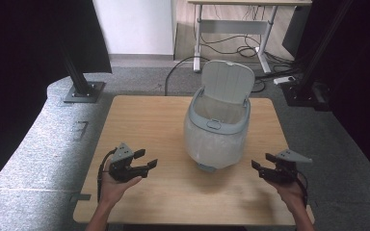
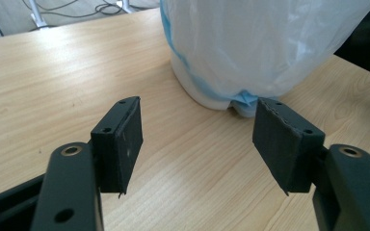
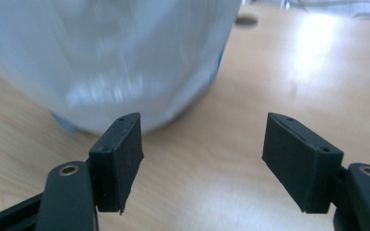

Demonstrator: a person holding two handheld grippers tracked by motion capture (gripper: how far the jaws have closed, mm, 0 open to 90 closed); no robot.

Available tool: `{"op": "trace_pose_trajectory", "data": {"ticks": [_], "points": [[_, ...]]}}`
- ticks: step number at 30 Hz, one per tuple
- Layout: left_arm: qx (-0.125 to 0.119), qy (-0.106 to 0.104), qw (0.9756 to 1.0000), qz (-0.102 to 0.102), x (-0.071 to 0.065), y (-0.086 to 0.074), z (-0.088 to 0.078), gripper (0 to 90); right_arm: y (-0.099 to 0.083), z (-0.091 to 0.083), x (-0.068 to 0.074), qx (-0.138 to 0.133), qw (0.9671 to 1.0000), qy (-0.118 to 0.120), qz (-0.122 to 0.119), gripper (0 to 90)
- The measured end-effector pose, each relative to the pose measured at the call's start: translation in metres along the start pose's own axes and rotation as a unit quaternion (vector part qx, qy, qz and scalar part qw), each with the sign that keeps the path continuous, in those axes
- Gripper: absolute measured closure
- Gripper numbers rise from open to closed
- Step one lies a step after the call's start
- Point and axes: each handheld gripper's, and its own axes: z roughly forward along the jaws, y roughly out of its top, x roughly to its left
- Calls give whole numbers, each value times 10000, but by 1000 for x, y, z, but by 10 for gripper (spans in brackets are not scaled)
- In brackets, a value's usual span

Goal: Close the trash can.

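A small pale blue-grey bin [image 1: 217, 130] stands on the wooden table [image 1: 144, 120], its lid [image 1: 227, 82] flipped up and a clear plastic bag pulled over its rim and down its sides. My left gripper [image 1: 146, 160] hovers to the bin's left, jaws open and empty, pointing toward it. In the left gripper view the bagged bin [image 2: 260, 48] rises beyond the open gripper [image 2: 196, 139]. My right gripper [image 1: 260, 167] is off the bin's right side, also open and empty. The right gripper view has the blurred bin [image 3: 106, 62] close ahead of the open gripper [image 3: 203, 154].
The table's front edge [image 1: 183, 222] is just behind both hands. Grey carpet surrounds the table. Black stands with base plates [image 1: 83, 91] sit at the far left and far right. A desk frame with cables [image 1: 236, 33] is at the back.
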Motion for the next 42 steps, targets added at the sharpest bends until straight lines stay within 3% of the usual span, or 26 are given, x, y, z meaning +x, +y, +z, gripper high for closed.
{"op": "trace_pose_trajectory", "data": {"ticks": [4, 6, 12, 22, 30, 42], "points": [[45, 5, 10000, -32, 2, -4, 2, 352, 20, -9, -2, -159, 9998, 107, -4, 292], [74, 7, 10000, -41, 3, -6, 3, 352, 43, -15, -4, -304, 9993, 197, -37, 290], [170, -1, 9998, -36, 2, -12, 5, 354, 70, -18, -4, -359, 9988, 302, -148, 287], [276, -33, 9996, -4, 2, -18, 9, 354, 116, -18, -6, -537, 9975, 449, -112, 280], [274, -50, 9996, -76, 4, -21, 8, 354, 148, -9, -3, -535, 9963, 628, -248, 271], [327, -114, 9993, -149, 6, -27, 10, 354, 191, 11, -13, -581, 9955, 718, -213, 267]]}}
